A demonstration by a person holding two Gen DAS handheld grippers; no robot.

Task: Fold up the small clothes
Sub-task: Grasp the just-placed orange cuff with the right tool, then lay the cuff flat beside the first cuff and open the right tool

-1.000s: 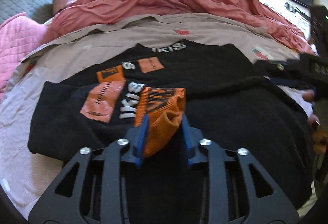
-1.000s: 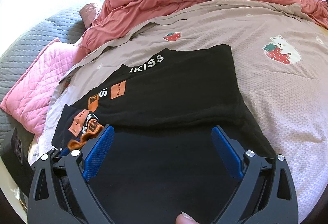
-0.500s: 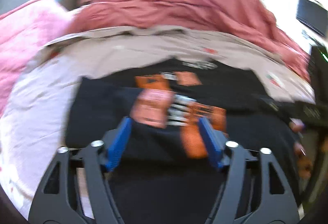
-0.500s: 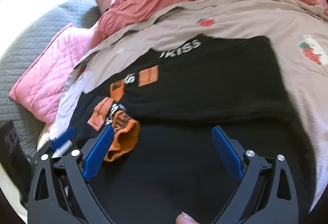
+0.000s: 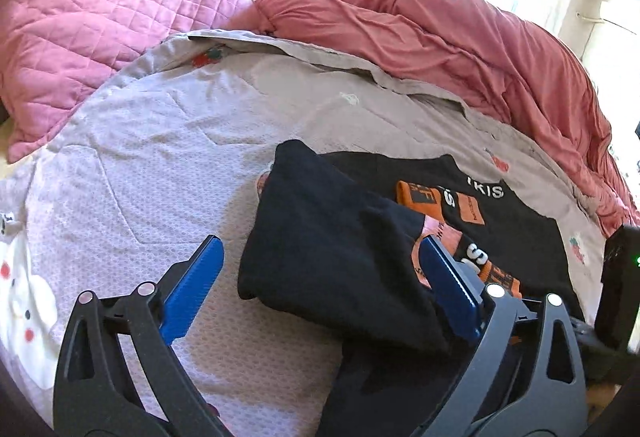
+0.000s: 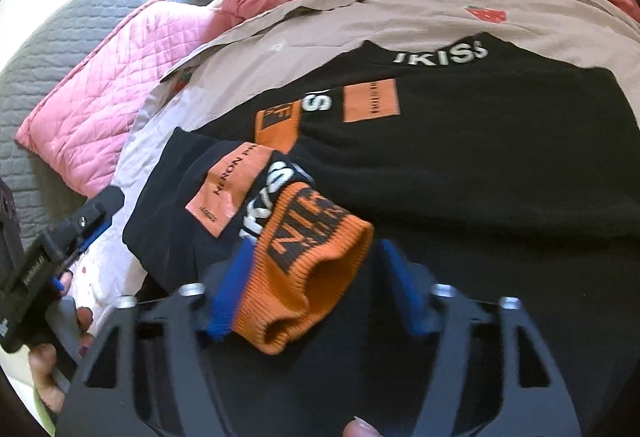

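At the left, the left gripper (image 5: 320, 289) is being pointed down at the bed cover (image 5: 160, 165), with its jaws opening wide and nothing pinched; a folded black sleeve (image 5: 332, 257) is lying between them. The black sweater (image 6: 460, 165) is being spread flat on the cover. At the right, the right gripper (image 6: 316, 289) is being tilted down, jaws closing around the orange cuff (image 6: 312, 261).

Daylight floods in beyond the tongs, blowing out the far top corners. Fisheye bends the edges; the right gripper (image 6: 316, 293) fingers smear with motion blur.
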